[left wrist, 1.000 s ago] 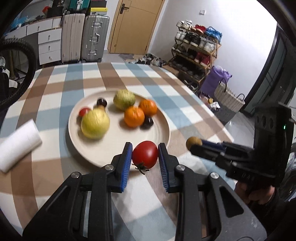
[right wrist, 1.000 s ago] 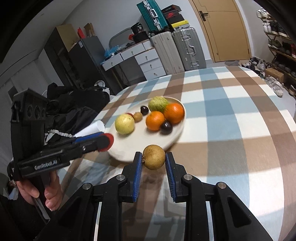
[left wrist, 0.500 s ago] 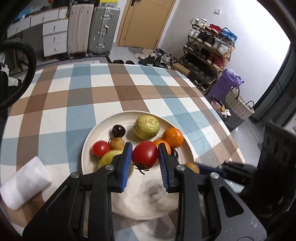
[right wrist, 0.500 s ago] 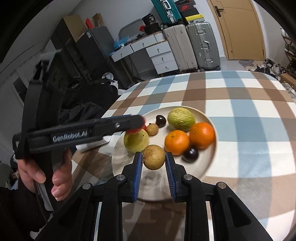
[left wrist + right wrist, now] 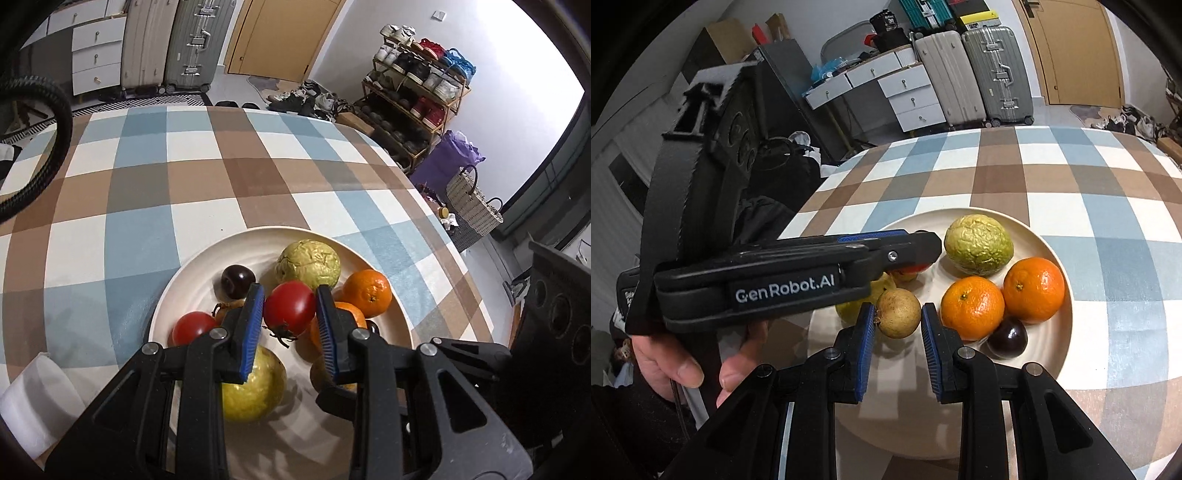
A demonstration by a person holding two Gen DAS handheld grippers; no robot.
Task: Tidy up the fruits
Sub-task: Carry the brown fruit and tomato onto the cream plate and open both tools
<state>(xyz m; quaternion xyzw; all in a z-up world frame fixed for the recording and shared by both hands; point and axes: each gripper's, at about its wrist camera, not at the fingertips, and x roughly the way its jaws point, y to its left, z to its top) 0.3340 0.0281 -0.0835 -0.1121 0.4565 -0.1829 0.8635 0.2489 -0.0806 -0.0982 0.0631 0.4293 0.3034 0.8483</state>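
- Left gripper (image 5: pixel 290 314), lower centre of its own view: blue-padded jaws pinching a red tomato (image 5: pixel 289 307), stem end down, held above the plate (image 5: pixel 192 275).
- Right gripper (image 5: pixel 898 328), lower centre of right wrist view: jaws closed on a small brown round fruit (image 5: pixel 898 313), pads touching both sides, over the plate's near-left part.
- Plate is cream, round, sits on a checked blue/brown/white cloth over the desk (image 5: pixel 147 184).
- On the plate, left wrist view: wrinkled green fruit (image 5: pixel 308 264) at top centre, dark plum (image 5: pixel 238 280) to its left, orange (image 5: pixel 367 293) at right, 2nd orange (image 5: pixel 351 314) mostly behind the right-hand jaw, 2nd red tomato (image 5: pixel 192 326) at left, big yellow-green fruit (image 5: pixel 255 387) low in frame under the left-hand jaw.
- Right wrist view: the two oranges sit side by side, touching or nearly so; another dark plum (image 5: pixel 1008 338) just below them near the rim.
- Left gripper crosses the left of the right wrist view, "GenRobot.AI" label on its side; a hand (image 5: pixel 676 365) grips its handle at lower left.
- White roll (image 5: pixel 37 402) lies on the cloth, lower left of left wrist view, just off the plate.
- Bkgd: suitcases (image 5: pixel 181 40) and drawers upper left, shoe rack (image 5: pixel 417 92) upper right.
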